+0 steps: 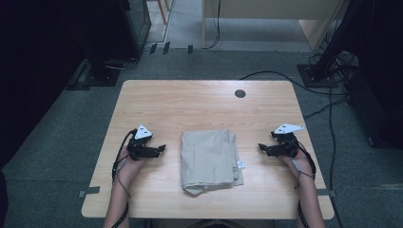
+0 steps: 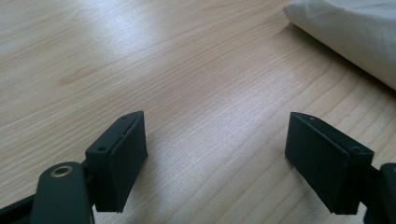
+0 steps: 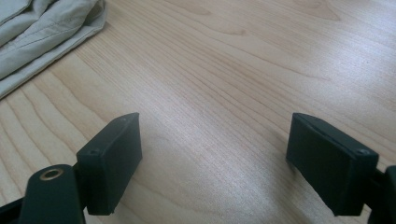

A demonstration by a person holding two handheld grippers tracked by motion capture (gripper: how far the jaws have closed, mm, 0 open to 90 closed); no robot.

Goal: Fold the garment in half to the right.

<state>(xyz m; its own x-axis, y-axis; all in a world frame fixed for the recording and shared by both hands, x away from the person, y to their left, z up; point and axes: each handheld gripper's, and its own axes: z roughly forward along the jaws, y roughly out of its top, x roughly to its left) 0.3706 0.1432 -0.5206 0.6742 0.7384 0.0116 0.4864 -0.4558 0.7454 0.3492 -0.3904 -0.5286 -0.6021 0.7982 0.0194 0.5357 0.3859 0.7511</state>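
Observation:
A folded beige cloth (image 1: 209, 160) lies in the middle of the wooden table (image 1: 204, 104), with a small white tag at its right edge. My left gripper (image 1: 162, 148) rests on the table to the cloth's left, pointing toward it, a short gap away. In the left gripper view the jaws of my left gripper (image 2: 217, 158) stand wide apart over bare wood, with the cloth (image 2: 355, 32) at the top right. My right gripper (image 1: 260, 147) sits to the cloth's right, also pointing at it. Its jaws (image 3: 215, 161) are wide apart and empty, the cloth (image 3: 42, 32) at the top left.
A dark round cable hole (image 1: 240, 93) sits near the table's far edge. Tape strips mark the table's near corners. Black stands and cables (image 1: 328, 71) crowd the carpet behind and right of the table.

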